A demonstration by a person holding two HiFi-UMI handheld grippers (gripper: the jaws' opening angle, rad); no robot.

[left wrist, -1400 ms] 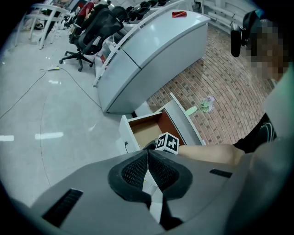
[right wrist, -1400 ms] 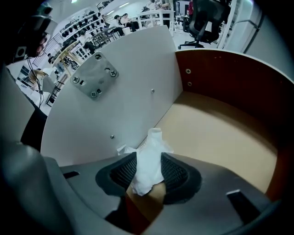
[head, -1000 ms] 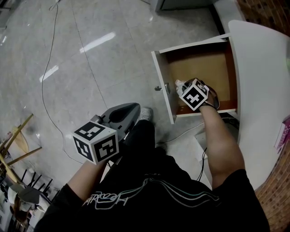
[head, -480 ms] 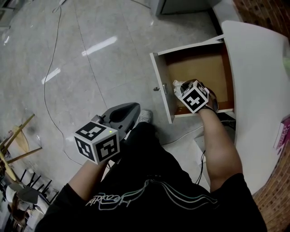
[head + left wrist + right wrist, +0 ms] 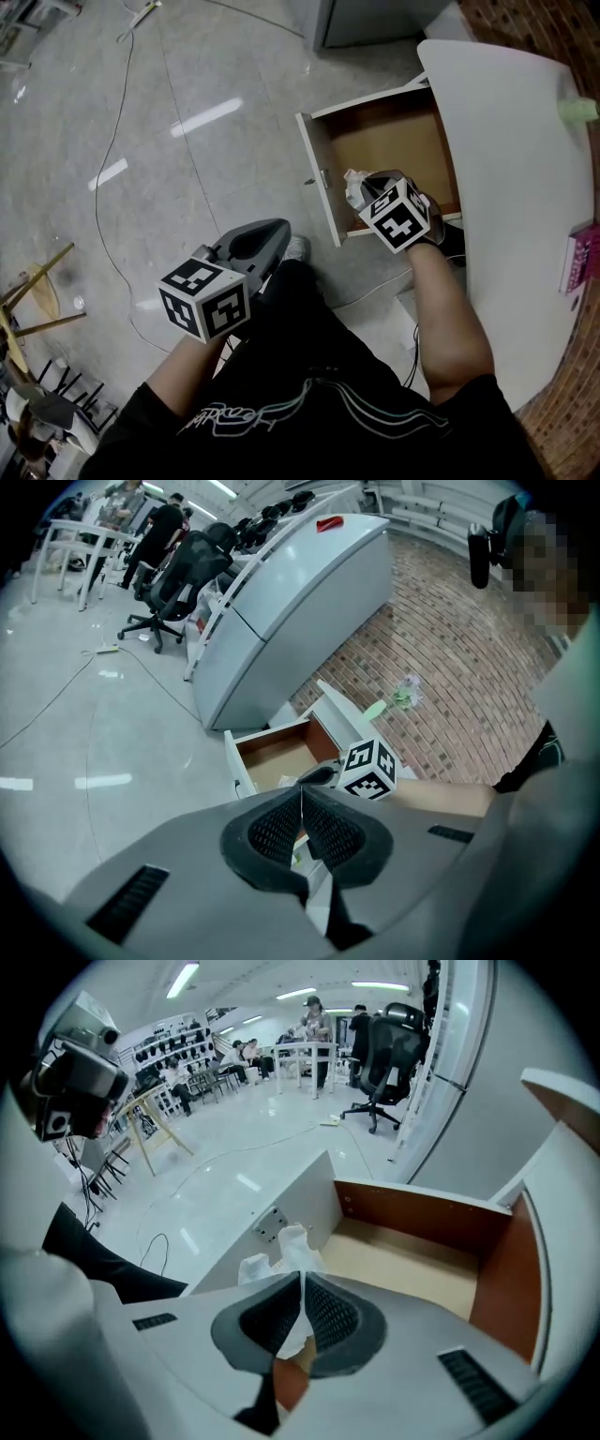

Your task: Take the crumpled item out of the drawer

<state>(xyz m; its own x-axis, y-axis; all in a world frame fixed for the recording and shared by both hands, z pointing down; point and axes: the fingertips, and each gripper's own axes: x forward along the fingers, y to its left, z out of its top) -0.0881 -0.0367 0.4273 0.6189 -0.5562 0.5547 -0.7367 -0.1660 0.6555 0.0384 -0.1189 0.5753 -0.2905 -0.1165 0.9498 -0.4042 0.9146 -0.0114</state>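
Observation:
A white crumpled item point(image 5: 281, 1258) point(image 5: 355, 190) is pinched between the jaws of my right gripper point(image 5: 302, 1283), which is shut on it. It hangs over the near front corner of the open drawer point(image 5: 384, 150) point(image 5: 412, 1260), whose wooden floor is bare. In the head view the right gripper point(image 5: 367, 195) sits at the drawer's front panel. My left gripper point(image 5: 258, 239) point(image 5: 302, 803) is shut with nothing in it, held low over the floor, well left of the drawer point(image 5: 281, 754).
A white curved desk top point(image 5: 525, 169) overhangs the drawer on the right, with a pink box point(image 5: 579, 258) at its edge. A cable point(image 5: 112, 141) runs across the glossy floor. Wooden chair legs point(image 5: 33, 300) stand at the far left. A large white curved cabinet point(image 5: 291, 602) rises behind the drawer.
The right gripper has lifted the white crumpled item up and toward the drawer's front edge. The left gripper has stayed roughly where it was.

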